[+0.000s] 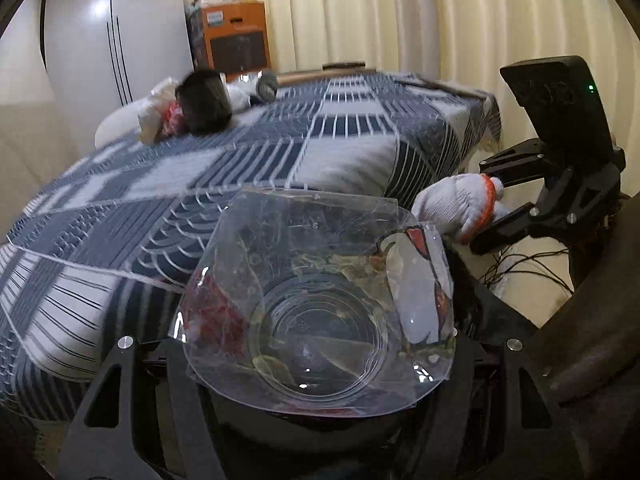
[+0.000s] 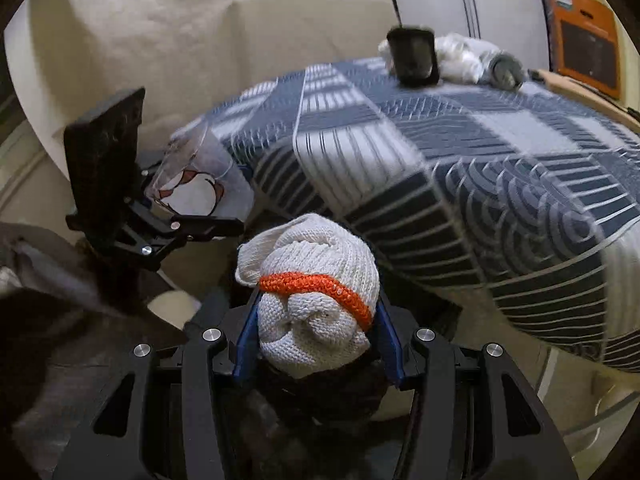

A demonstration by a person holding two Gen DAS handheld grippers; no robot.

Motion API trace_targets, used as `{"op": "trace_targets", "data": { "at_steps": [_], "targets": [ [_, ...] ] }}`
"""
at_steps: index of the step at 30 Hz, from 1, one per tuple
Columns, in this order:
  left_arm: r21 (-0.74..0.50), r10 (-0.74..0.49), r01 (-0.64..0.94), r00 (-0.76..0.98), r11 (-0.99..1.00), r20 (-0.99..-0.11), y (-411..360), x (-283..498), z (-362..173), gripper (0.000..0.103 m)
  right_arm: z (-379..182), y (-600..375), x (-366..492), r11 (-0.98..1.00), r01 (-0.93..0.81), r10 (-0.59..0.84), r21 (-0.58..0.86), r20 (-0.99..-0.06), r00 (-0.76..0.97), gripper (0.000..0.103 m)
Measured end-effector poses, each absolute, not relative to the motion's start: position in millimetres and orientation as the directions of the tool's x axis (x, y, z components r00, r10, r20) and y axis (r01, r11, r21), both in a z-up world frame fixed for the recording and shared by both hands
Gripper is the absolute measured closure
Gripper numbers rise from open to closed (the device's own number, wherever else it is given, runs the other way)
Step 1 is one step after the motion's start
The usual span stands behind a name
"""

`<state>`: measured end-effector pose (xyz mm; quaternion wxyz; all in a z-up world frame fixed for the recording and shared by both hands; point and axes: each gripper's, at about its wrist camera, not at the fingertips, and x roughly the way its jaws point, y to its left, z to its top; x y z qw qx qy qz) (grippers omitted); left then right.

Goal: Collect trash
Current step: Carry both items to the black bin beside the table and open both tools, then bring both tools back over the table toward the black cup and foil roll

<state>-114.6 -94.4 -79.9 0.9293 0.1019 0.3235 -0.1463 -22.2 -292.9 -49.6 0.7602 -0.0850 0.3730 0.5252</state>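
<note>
My left gripper (image 1: 316, 360) is shut on a crumpled clear plastic cup (image 1: 316, 280) with a red and white print, seen from its base in the left wrist view. In the right wrist view the same cup (image 2: 196, 184) sits in the left gripper (image 2: 192, 198) at the left, off the table's corner. My right gripper (image 2: 316, 320) is shut on a rolled white knit glove (image 2: 316, 276) with an orange band, pressed between its blue pads. The left wrist view shows that glove (image 1: 452, 204) in the right gripper (image 1: 480, 208), just right of the cup.
A table with a blue and white patterned cloth (image 1: 240, 168) fills the middle. At its far end stand a black container (image 1: 206, 104), white plastic bags (image 1: 156, 108) and a grey lump (image 1: 267, 86). Behind are an orange box (image 1: 236, 36) and cream curtains (image 1: 400, 12).
</note>
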Motion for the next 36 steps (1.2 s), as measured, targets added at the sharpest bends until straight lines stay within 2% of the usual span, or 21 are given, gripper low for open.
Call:
{"op": "trace_targets", "data": {
  "at_steps": [8, 9, 10, 11, 12, 13, 15, 23, 36],
  "targets": [
    [0.038, -0.218, 0.351, 0.658, 0.936, -0.721, -94, -96, -106, 0.037, -77, -271, -3, 0.476, -0.855, 0.658, 0.207, -0.729, 0.189, 0.055],
    [0.041, -0.210, 0.347, 0.655, 0.937, -0.726, -94, -94, -108, 0.034, -80, -268, -1, 0.482, -0.853, 0.648, 0.198, -0.736, 0.196, 0.052],
    [0.046, -0.200, 0.342, 0.649, 0.939, -0.734, -95, -92, -111, 0.028, -81, -266, 0, 0.488, -0.851, 0.642, 0.194, -0.741, 0.199, 0.051],
    [0.049, -0.198, 0.341, 0.649, 0.939, -0.735, -95, -90, -111, 0.022, -83, -264, 3, 0.494, -0.847, 0.635, 0.194, -0.746, 0.200, 0.038],
    [0.050, -0.197, 0.342, 0.649, 0.938, -0.735, -96, -89, -112, 0.012, -84, -265, 4, 0.500, -0.843, 0.633, 0.197, -0.747, 0.201, 0.022],
    [0.052, -0.199, 0.344, 0.653, 0.937, -0.731, -96, -90, -111, 0.009, -85, -265, 6, 0.517, -0.833, 0.630, 0.194, -0.746, 0.217, 0.018],
    [0.056, -0.205, 0.352, 0.657, 0.934, -0.725, -98, -92, -110, 0.006, -83, -268, 8, 0.530, -0.831, 0.625, 0.172, -0.741, 0.245, 0.017],
    [0.054, -0.210, 0.350, 0.671, 0.935, -0.711, -96, -97, -104, 0.006, -72, -278, 3, 0.519, -0.840, 0.638, 0.162, -0.727, 0.254, 0.017],
    [0.010, -0.293, 0.387, 0.712, 0.922, -0.638, -88, -113, -68, 0.006, -9, -304, -15, 0.449, -0.883, 0.741, 0.137, -0.609, 0.282, 0.015]
  ]
}}
